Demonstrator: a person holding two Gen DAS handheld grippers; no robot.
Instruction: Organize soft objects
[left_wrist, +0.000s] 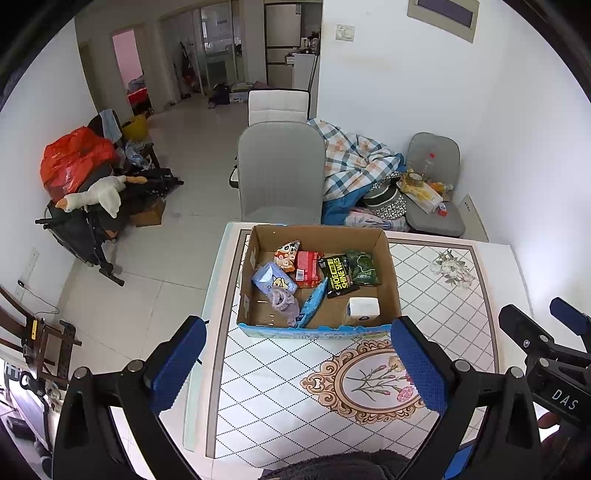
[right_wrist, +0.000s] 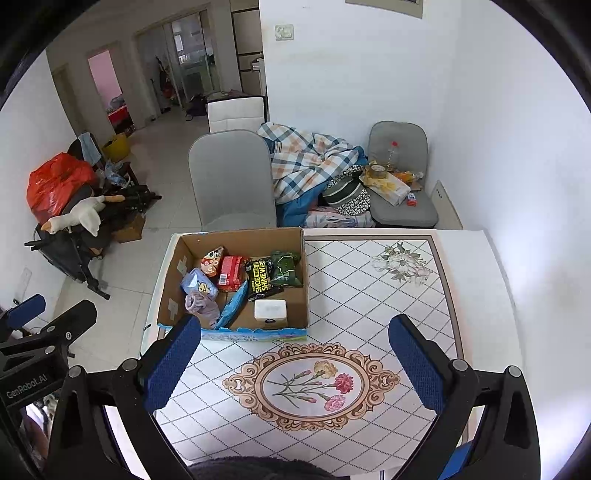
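A cardboard box (left_wrist: 391, 273) stands on the patterned table (left_wrist: 280, 373), also in the right wrist view (right_wrist: 305, 273). It holds soft packs: a black shoe wipes pack (left_wrist: 337, 275), a green pack (left_wrist: 362, 267), a red pack (left_wrist: 308, 267), a blue tissue pack (left_wrist: 273, 278), a lilac cloth (left_wrist: 284, 301) and a white tissue block (left_wrist: 364, 310). My left gripper (left_wrist: 299, 354) is open and empty, above the table in front of the box. My right gripper (right_wrist: 295, 354) is open and empty, to the right of it.
A grey chair (left_wrist: 280, 177) stands behind the table, with a plaid blanket (left_wrist: 354, 158) and a second chair (left_wrist: 436, 184) piled with items beside it. A white wall (right_wrist: 517, 147) runs along the table's right. Clutter with a plush goose (left_wrist: 96, 195) sits at far left.
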